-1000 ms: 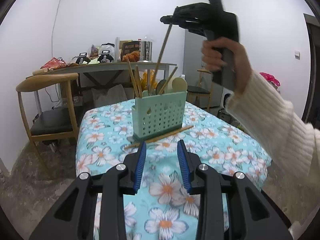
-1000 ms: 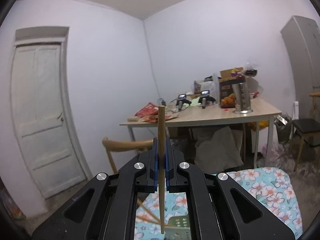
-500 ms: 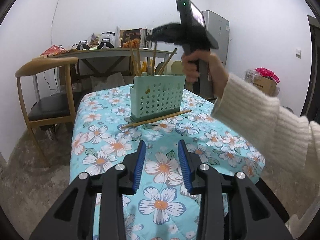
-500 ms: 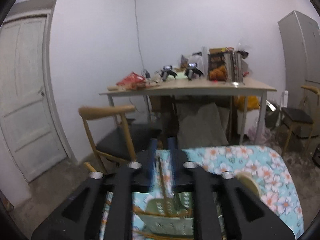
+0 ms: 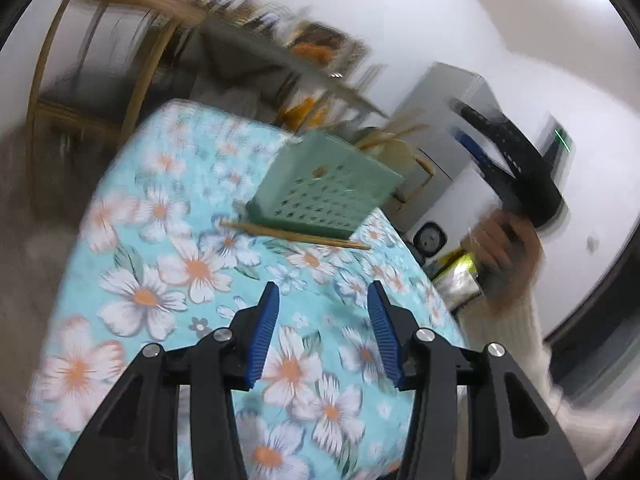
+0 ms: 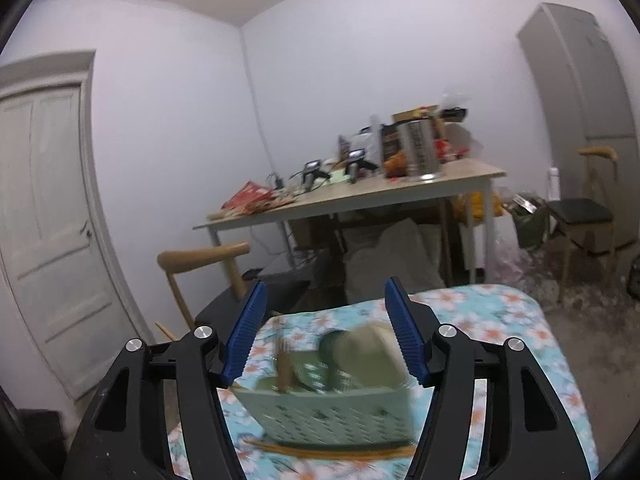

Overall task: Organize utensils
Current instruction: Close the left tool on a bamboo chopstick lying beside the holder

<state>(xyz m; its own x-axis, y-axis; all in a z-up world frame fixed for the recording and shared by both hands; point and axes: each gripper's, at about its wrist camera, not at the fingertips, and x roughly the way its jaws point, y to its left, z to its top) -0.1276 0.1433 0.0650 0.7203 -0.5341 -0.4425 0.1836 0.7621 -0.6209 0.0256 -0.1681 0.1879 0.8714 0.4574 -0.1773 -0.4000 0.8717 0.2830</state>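
On the flowered tablecloth point(image 5: 168, 280), a single wooden chopstick point(image 5: 294, 235) lies flat against the near foot of the green utensil basket point(image 5: 328, 188), which already stands full of other chopsticks and spoons. From the left gripper point(image 5: 322, 332) the chopstick sits straight ahead and a little further up the table, its long axis running crosswise to the line of the blue pads, one end toward the chair side and the other toward the person's right hand point(image 5: 500, 248). The left gripper's jaws are opening and nothing is between them. The right gripper point(image 6: 326, 332) hovers above the basket point(image 6: 332, 412) with its jaws also opening; nothing is pinched in them, and the basket's contents show blurred beyond the gap. In the right wrist view the chopstick point(image 6: 328, 449) shows as a tan streak below the basket's front wall, lying side to side. The left gripper looks the nearer and better placed: since the stick lies across its fingers, a straight reach forward and down would probably let the pads close over the middle of the shaft
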